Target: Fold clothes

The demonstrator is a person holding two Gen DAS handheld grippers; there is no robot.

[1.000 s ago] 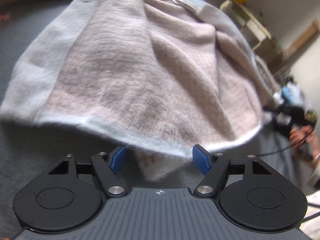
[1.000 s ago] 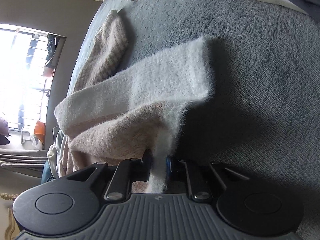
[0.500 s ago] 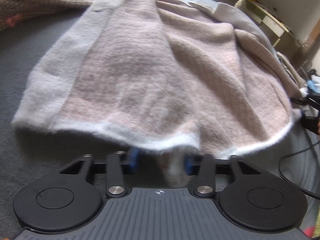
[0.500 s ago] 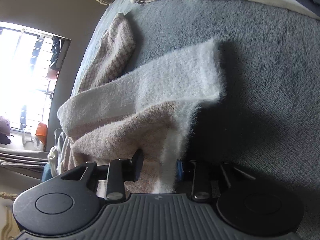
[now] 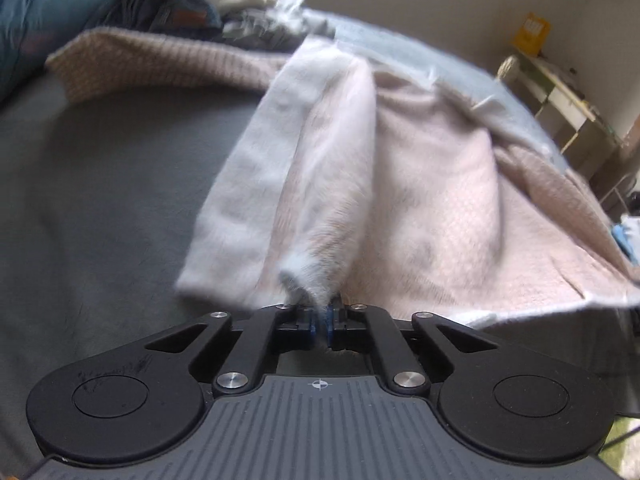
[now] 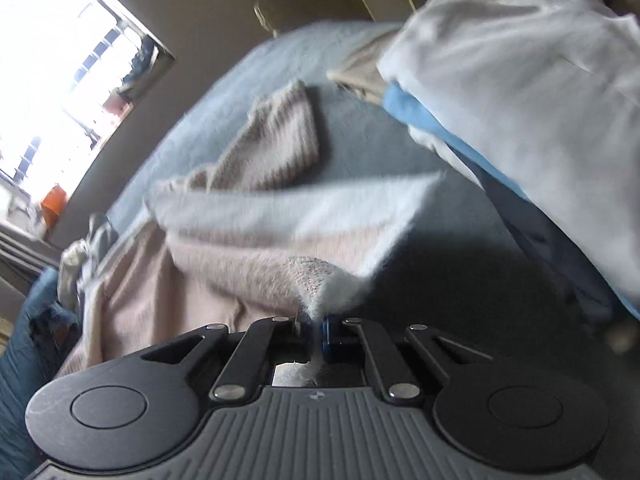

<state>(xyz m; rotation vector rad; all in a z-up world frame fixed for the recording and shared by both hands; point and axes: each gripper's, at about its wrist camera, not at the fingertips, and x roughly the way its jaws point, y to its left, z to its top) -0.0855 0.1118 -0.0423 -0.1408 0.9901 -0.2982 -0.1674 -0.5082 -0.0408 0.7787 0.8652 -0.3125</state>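
Left claw point(image 5: 320, 322) and right claw point(image 6: 316, 330) are each pinching a hem corner of the pink sweater point(image 5: 432, 200), which is trailing ahead over the grey bed point(image 5: 100, 200). Risk: fuzzy knit slipping from such shallow bites.

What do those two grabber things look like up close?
Both look alike. The left gripper has black link arms with silver screws, two round black discs, small blue pads at the tips, and a grey ribbed body bearing a tiny crosshair mark. The right gripper has the same black links, blue pads and grey ridged body.
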